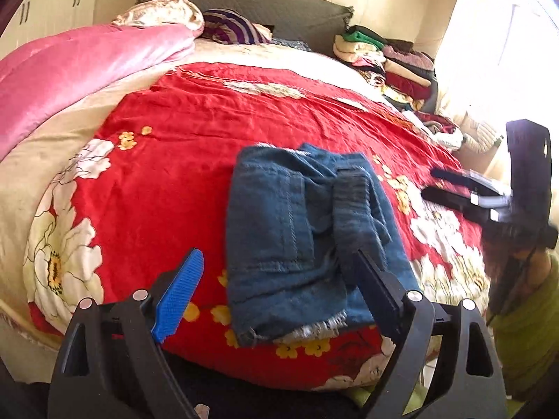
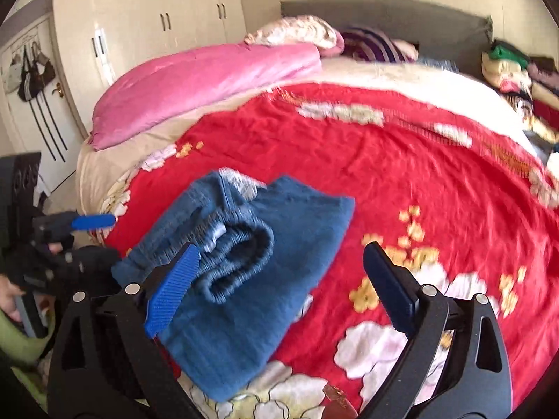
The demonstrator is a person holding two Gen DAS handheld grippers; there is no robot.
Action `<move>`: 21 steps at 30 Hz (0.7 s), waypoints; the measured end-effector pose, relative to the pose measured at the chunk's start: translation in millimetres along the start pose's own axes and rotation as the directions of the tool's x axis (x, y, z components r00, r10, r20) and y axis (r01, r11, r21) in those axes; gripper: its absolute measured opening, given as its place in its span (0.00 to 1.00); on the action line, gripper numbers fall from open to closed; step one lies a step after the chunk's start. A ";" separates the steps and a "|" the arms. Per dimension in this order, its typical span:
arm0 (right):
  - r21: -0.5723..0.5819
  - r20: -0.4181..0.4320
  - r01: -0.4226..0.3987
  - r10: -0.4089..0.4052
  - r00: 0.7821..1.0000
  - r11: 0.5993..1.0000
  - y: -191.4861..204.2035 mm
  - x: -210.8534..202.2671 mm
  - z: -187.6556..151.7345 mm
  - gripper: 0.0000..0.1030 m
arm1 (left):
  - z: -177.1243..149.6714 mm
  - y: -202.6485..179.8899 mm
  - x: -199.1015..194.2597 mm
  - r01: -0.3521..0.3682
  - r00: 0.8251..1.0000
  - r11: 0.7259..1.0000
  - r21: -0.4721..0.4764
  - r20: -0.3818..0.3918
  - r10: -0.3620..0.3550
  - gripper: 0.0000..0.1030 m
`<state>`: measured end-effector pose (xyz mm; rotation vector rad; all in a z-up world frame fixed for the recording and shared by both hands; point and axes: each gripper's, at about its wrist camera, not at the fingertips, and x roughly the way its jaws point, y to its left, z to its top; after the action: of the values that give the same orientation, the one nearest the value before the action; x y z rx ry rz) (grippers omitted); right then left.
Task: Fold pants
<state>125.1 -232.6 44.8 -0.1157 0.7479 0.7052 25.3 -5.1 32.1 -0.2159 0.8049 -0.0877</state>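
Observation:
The blue denim pants (image 1: 290, 234) lie folded into a compact bundle on the red floral bedspread (image 1: 209, 132) near the bed's front edge. In the right wrist view the pants (image 2: 244, 272) show their elastic waistband on top. My left gripper (image 1: 279, 262) is open, its fingers either side of the bundle, holding nothing. My right gripper (image 2: 283, 258) is open above the bundle's right part and empty. In the left wrist view the right gripper (image 1: 454, 188) hovers at the right, apart from the pants. The left gripper (image 2: 94, 221) shows at the left edge of the right wrist view.
A pink quilt (image 1: 80, 70) lies along the bed's left side, with pillows (image 1: 237, 28) at the grey headboard. Stacks of folded clothes (image 1: 394, 66) sit at the far right corner. White wardrobes (image 2: 146, 31) and a door stand left of the bed.

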 end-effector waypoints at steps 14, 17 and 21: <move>0.229 -0.137 -0.131 0.165 0.977 0.965 -19.8 68.4 -21.4 0.86 | 20.0 20.5 71.4 -0.040 0.993 0.999 -0.032 -0.111 0.036 0.83; 0.228 -0.140 -0.142 0.177 0.974 0.963 -20.8 76.4 -22.5 0.82 | 19.0 22.7 81.0 -0.015 0.992 0.999 -0.041 -0.124 0.010 0.83; 0.186 -0.131 -0.193 0.219 0.967 0.963 -14.7 80.8 -20.3 0.41 | 20.0 18.2 84.1 0.052 0.992 0.997 -0.054 -0.113 -0.058 0.52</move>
<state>164.2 -206.5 -25.5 0.0688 0.9720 0.8331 97.8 2.4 -17.9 -0.2833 0.9161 -0.1323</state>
